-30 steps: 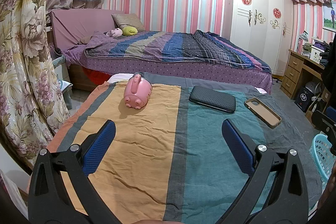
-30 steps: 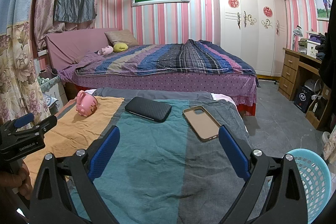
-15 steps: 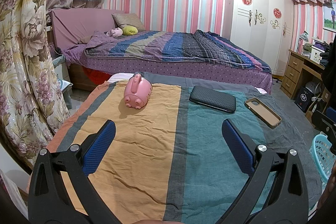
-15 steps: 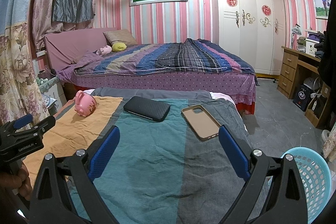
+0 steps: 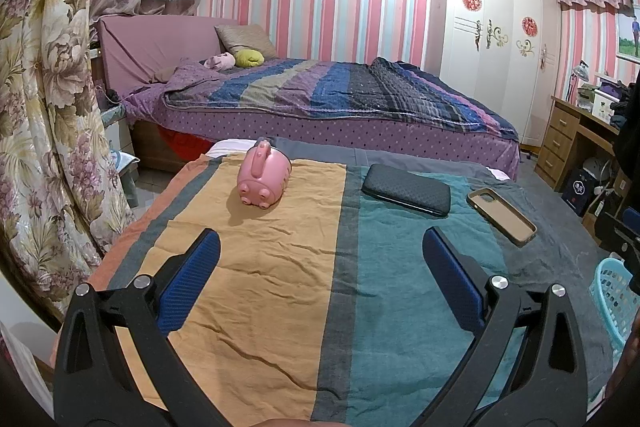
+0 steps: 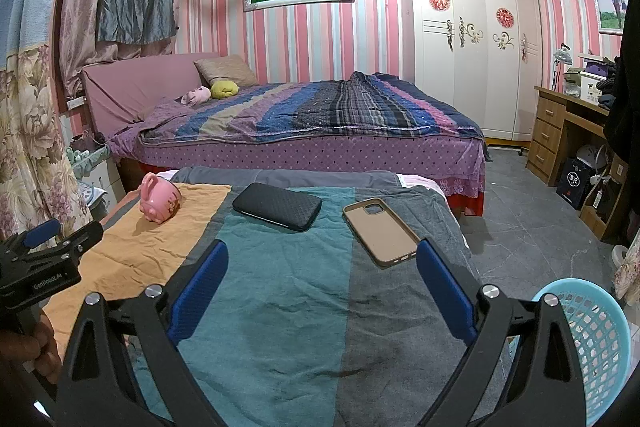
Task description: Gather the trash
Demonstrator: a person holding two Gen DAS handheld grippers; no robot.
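Observation:
On a striped cloth-covered table [image 5: 260,287] lie a pink piggy bank [image 5: 262,179] on its side, a black case [image 5: 406,189] and a tan phone case [image 5: 502,215]. They also show in the right wrist view: piggy bank [image 6: 160,203], black case [image 6: 277,205], phone case [image 6: 380,231]. A light blue basket [image 6: 592,347] stands at the table's right, its edge in the left view [image 5: 614,295]. My left gripper [image 5: 320,267] is open and empty over the orange stripe. My right gripper [image 6: 322,271] is open and empty over the teal stripe, near the phone case.
A bed [image 6: 312,123] with a striped quilt stands behind the table. A floral curtain [image 5: 48,127] hangs at the left. A white wardrobe [image 6: 468,39] and a wooden desk [image 6: 568,139] stand at the right, with grey floor [image 6: 532,227] between.
The right gripper has moved slightly forward and up over the table; the left gripper has not visibly moved. Both stay open.

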